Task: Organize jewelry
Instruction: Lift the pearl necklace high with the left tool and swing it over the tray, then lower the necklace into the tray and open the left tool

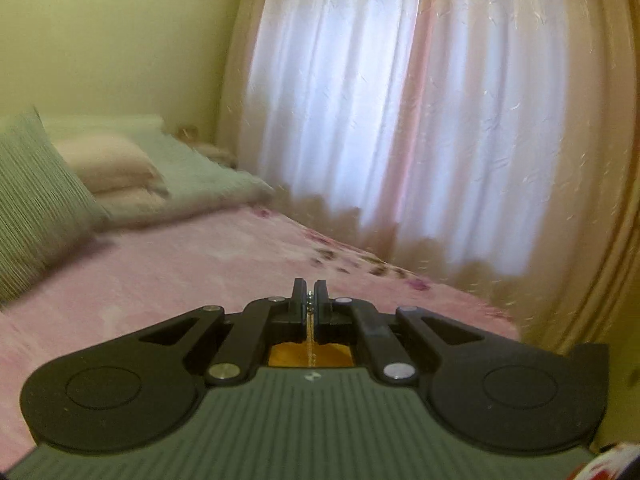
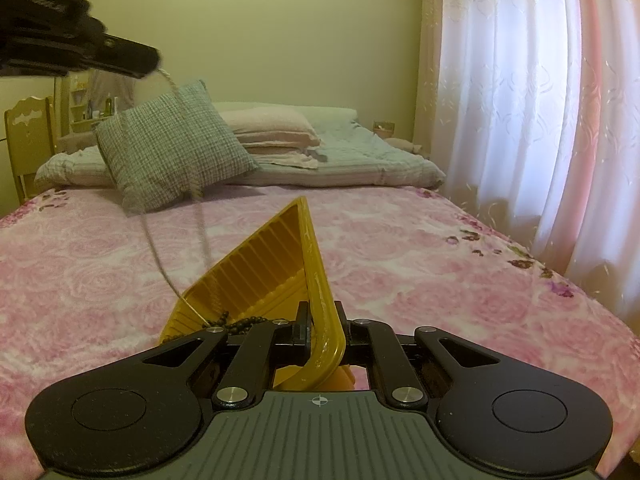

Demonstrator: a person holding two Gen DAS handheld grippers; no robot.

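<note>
The pink bed lies past both sets of fingers. Only the right view shows the yellow tray: the right gripper pinches its rim, tray tilted up ahead. Dark beads sit inside by the left finger. The left gripper pinches 1 thin chain, hanging down into the tray.

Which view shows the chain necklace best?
The right wrist view: the necklace hangs blurred from the left gripper down into the yellow tray. The left wrist view shows only a short strand between that gripper's fingers.
</note>
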